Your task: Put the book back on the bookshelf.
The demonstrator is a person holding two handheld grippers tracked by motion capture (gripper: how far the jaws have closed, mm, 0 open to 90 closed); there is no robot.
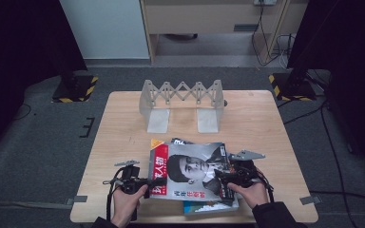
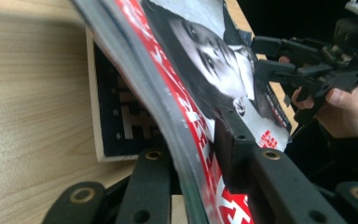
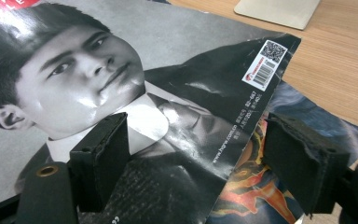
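A top magazine [image 1: 192,171] with a portrait cover and a red spine strip lies on a small stack at the table's front middle. My left gripper [image 1: 147,183] is shut on its left edge; in the left gripper view the magazine [image 2: 191,70] is pinched between the jaws and tilted up off the dark blue cover [image 2: 121,116] beneath. My right gripper [image 1: 223,180] stands open over the magazine's right edge. In the right gripper view one jaw hovers over the portrait cover [image 3: 121,70] and the other over a colourful magazine [image 3: 256,186] underneath.
A grey accordion-style rack [image 1: 183,97] with two flat feet stands at the back of the wooden table [image 1: 123,123]. Another magazine [image 1: 209,206] pokes out at the stack's front edge. The person's other hand and gripper [image 2: 307,70] show across the magazine.
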